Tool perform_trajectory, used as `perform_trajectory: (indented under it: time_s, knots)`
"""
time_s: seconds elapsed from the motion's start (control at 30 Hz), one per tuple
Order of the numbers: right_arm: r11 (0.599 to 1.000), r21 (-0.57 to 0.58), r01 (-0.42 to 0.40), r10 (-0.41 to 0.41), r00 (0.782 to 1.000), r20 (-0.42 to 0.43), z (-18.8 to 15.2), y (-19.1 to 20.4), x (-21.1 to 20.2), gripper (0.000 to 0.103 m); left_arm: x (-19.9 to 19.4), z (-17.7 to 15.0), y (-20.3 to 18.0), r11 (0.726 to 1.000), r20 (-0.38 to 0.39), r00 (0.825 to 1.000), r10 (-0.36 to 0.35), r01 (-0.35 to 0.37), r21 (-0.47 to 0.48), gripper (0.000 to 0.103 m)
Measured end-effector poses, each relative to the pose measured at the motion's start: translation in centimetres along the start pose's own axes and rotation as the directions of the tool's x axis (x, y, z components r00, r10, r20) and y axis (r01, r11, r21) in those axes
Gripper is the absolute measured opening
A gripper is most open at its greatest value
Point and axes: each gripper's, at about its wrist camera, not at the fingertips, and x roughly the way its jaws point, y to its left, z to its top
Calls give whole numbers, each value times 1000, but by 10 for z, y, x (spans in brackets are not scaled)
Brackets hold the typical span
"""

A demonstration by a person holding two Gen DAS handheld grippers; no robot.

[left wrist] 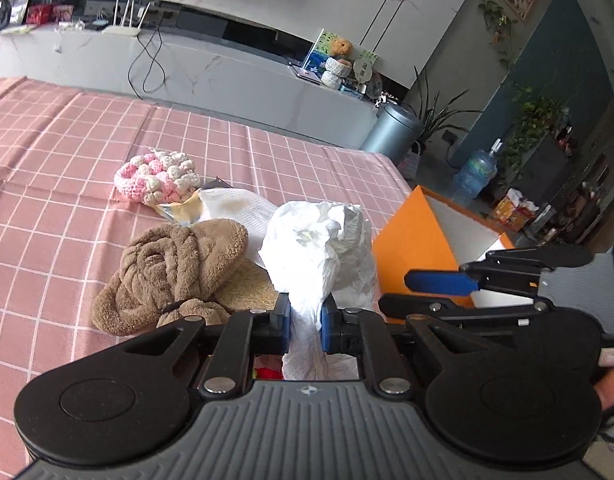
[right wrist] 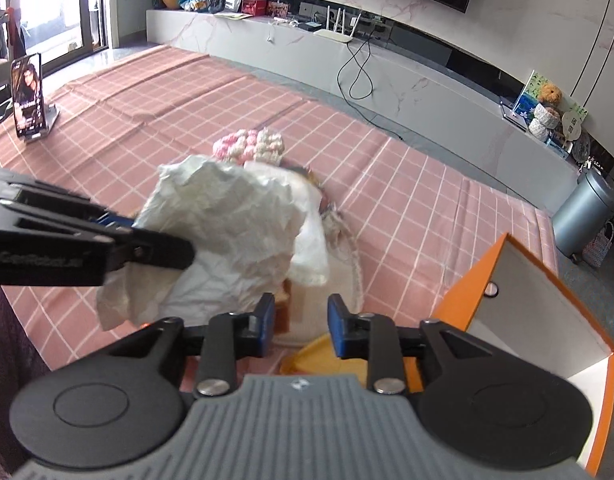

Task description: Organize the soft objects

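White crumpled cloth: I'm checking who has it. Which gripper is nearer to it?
Left. The left gripper is clamped on the white crumpled cloth, which sits between its fingers. The right gripper is beside the cloth, with nothing between its fingers.

One crumpled white cloth [left wrist: 327, 240], one brown plush slipper [left wrist: 175, 268], one pink-and-white crochet piece [left wrist: 157, 176], one orange box [left wrist: 419, 240], two grippers.

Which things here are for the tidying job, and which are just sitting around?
For the job:
- white crumpled cloth, pinched in the left hand-held gripper
- brown fluffy towel
- pink and white crochet piece
- orange box

Just sitting around:
- phone on stand
- grey bin
- teddy bear
- water jug
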Motion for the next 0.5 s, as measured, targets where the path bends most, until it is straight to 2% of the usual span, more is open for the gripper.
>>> perform_trajectory:
  time_s: [0.07,0.2,0.3,0.4,0.5]
  knots:
    - [1000,5,6,-6,1000,4,8,-4,2,29,-5,6,9,999,-10,1000,-25,25,-30,15]
    - [1000,26,-10,10,1000,2,20,-9,10,31,-16,19,24,997,30,999,-30,32,-63,15]
    - [999,34,-22,22,1000,7,28,-8,19,37,-17,30,31,998,46,999,-21,24,-63,15]
    - [998,40,-48,48,999,-5,32,-4,28,38,-9,36,37,999,-1,1000,-9,9,-45,15]
    - [998,46,-53,53,998,-12,36,-3,37,38,-5,36,44,998,-11,1000,-11,11,-56,16]
